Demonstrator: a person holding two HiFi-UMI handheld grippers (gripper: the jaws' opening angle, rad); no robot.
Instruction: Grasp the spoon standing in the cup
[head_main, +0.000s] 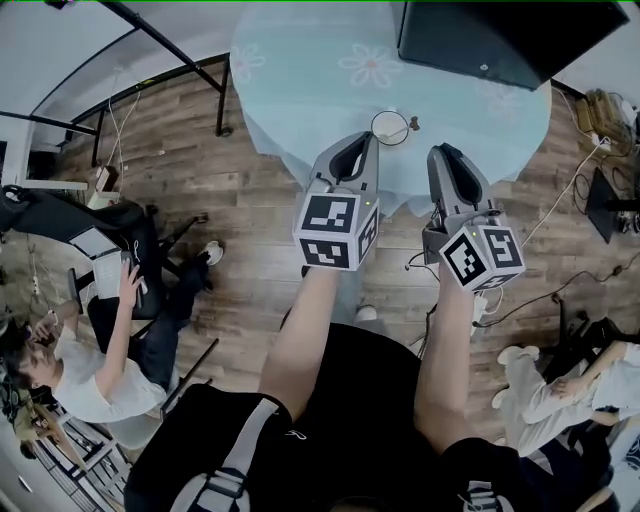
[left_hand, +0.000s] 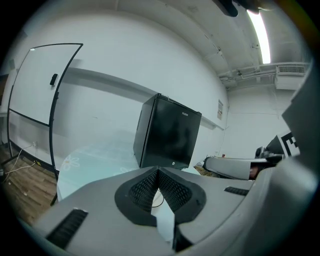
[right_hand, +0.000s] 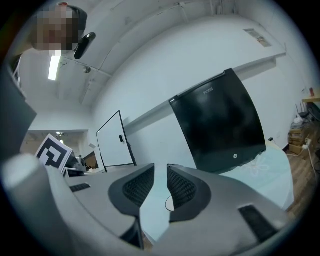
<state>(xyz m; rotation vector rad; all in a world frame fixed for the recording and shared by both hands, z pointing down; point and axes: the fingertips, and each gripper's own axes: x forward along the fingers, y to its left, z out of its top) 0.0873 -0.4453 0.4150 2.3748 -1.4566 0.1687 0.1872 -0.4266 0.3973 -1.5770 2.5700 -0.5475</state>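
Cup (head_main: 390, 126) sits near the table (head_main: 300, 70) edge, just ahead; the spoon (head_main: 411, 124) is probably that dark bit at its rim; right gripper (head_main: 441, 152) jaws parted, empty, ready to reach; left gripper (head_main: 362, 142) pinched closed, idle.

The cup (head_main: 390, 126) stands upright near the front edge of the pale, flower-printed bench (head_main: 300, 100), showing a thin round rim. The spoon (head_main: 411, 124) pokes out over its right side, small and dark.
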